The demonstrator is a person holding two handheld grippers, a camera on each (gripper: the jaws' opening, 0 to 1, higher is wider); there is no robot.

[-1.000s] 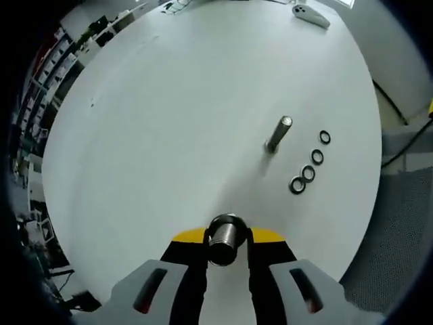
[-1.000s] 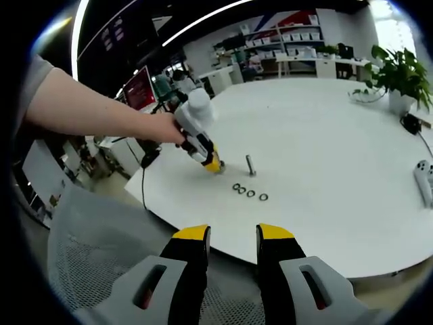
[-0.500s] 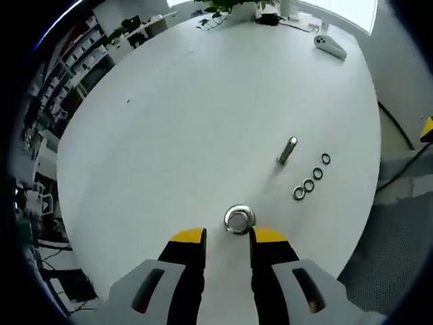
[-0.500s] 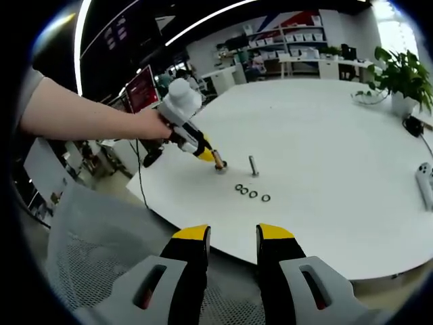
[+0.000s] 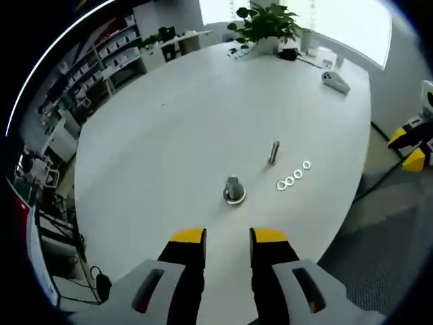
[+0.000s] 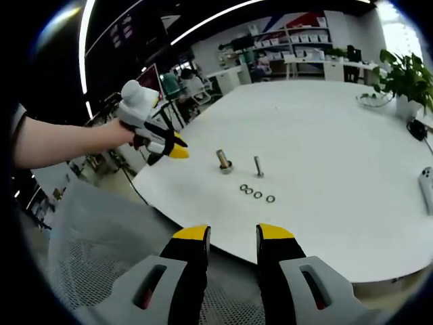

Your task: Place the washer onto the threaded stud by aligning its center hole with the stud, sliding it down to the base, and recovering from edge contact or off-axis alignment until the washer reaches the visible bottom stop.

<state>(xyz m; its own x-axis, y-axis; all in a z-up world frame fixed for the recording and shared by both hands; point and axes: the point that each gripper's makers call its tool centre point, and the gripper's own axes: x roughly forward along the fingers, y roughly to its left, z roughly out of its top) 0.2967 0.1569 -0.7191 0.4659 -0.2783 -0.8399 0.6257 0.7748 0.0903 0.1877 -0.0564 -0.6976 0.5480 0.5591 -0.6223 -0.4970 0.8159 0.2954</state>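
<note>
A short thick threaded stud [image 5: 234,189] stands upright on its flange on the white round table [image 5: 176,115]; it shows too as the stud [image 6: 224,160]. A thinner stud [image 5: 273,152] stands beyond it, also the thinner stud [image 6: 258,166]. Several washers [image 5: 291,180] lie flat in a row, seen too as washers [image 6: 256,193]. My left gripper [image 5: 226,235] is open and empty, held back above the table's near edge. In the right gripper view the left gripper [image 6: 162,141] hangs off the table's left side. My right gripper [image 6: 233,233] is open and empty, off the table.
A grey mesh chair back [image 6: 108,264] lies under my right gripper. A potted plant [image 5: 265,27] and a white controller [image 5: 335,81] sit at the table's far side. Shelves and desks line the room behind.
The left gripper has let go of the thick stud, which now stands on the table, and has pulled back and up away from it. The right gripper has stayed put.
</note>
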